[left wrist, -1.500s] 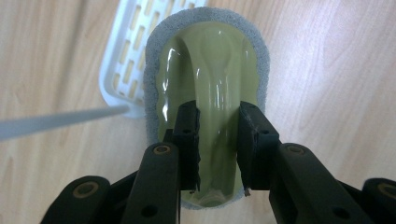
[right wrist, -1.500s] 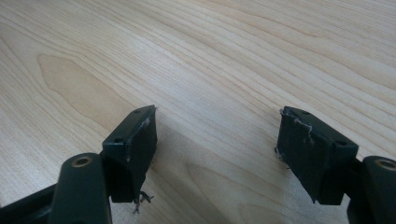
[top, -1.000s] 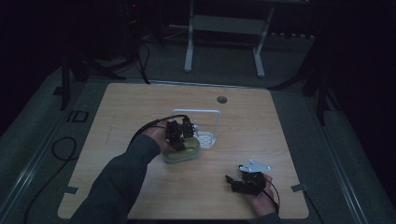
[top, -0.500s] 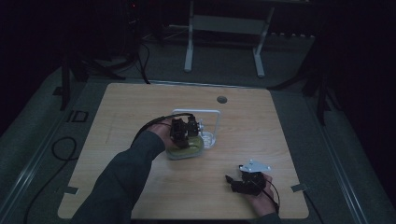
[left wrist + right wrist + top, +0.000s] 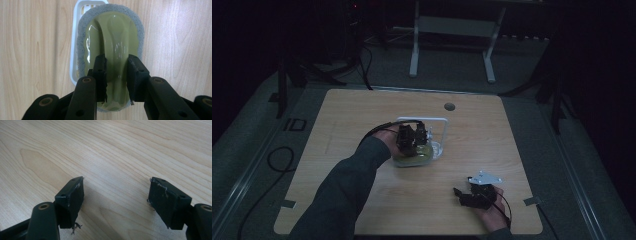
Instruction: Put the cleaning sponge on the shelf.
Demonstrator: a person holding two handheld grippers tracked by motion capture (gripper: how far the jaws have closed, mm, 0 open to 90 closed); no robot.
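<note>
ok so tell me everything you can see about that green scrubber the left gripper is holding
The scrubber is an oval cleaning pad with a glossy olive-green plastic top and a raised arched handle running along its length. A grey, rough sponge layer rims it underneath. It lies flat, partly over a white slotted plastic tray on the wooden table. The left gripper comes from above with its black jaws clamped on either side of the handle ridge. In the high view it sits near the table's middle.

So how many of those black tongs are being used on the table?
2. The left tongs are mid-table, clamped on the green handle of a sponge scrubber over a white rack. The right tongs rest open near the front right edge, holding nothing.
</note>
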